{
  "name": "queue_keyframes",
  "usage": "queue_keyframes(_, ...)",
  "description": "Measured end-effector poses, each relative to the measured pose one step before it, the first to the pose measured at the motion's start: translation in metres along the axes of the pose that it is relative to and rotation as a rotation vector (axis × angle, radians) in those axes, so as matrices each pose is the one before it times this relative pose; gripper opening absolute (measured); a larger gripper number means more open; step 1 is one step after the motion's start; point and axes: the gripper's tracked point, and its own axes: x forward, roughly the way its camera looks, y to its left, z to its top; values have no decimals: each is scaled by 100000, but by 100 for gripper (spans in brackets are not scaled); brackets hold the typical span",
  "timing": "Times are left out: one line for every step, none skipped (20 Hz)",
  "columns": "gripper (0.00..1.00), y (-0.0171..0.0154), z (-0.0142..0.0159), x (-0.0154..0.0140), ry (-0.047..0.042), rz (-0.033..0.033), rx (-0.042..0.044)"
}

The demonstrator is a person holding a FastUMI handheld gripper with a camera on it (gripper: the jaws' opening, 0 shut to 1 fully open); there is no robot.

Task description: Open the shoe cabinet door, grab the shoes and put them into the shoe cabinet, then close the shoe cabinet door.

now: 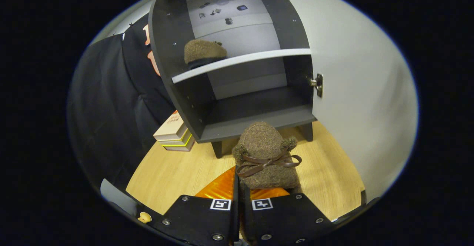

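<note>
Gripper (240,186) clenched on brown fuzzy shoe (267,157), both fingers (222,198) pinching its heel edge, gap between them narrow. Shoe has brown ribbon bow on top, toe pointing toward shoe cabinet (237,90), held just in front of cabinet's bottom compartment, above wooden floor (177,172). Cabinet door (355,90) swung open to cabinet's right, hinge (317,85) visible. Second brown shoe (204,53) sits on cabinet's upper shelf (240,61), left part. Stacked books (174,133) lie beside cabinet's left foot. Orange object (218,188) lies beneath held shoe.
</note>
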Motion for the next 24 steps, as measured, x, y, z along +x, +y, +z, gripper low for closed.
queue_keyframes(6, 230, 1462, -479, -1794, 133, -615)
queue_keyframes(6, 312, 1564, -312, -1922, 548, -494)
queue_keyframes(7, 276, 1385, -405, -1261, 714, -1022)
queue_keyframes(6, 152, 1656, -128, -2206, 37, -1276)
queue_keyframes(6, 274, 1623, 151, -2141, 270, -1062)
queue_keyframes(6, 195, 1543, 57, -1643, 464, -694)
queue_keyframes(6, 138, 1694, 218, -2147, 231, -9)
queue_keyframes(6, 3, 1530, 340, -1483, 72, 191)
queue_keyframes(6, 81, 1394, 322, -1261, 299, -360)
queue_keyframes(6, -79, 1474, 478, -1490, -230, -815)
queue_keyframes(6, -53, 1271, 384, -1204, -164, -1150)
queue_keyframes(6, -126, 1230, 524, -1012, -333, -1328)
queue_keyframes(6, -131, 1329, 573, -1285, -263, -924)
queue_keyframes(6, -133, 1129, 663, -457, -85, -508)
queue_keyframes(6, -122, 1218, 828, -957, 289, -584)
queue_keyframes(6, -112, 1231, 904, -1046, -18, -494)
queue_keyframes(6, -185, 956, 983, -271, -157, -643)
queue_keyframes(6, -58, 842, 781, -569, -240, -722)
queue_keyframes(6, -52, 665, 1265, 140, -150, -289)
queue_keyframes(6, -203, 694, 1116, 101, -132, -611)
queue_keyframes(6, -364, 504, 860, 34, -309, -853)
queue_keyframes(6, -281, 319, 996, 395, -447, -1052)
queue_keyframes(6, -319, 257, 803, 695, -559, -879)
queue_keyframes(6, -277, 293, 1177, 674, -281, -255)
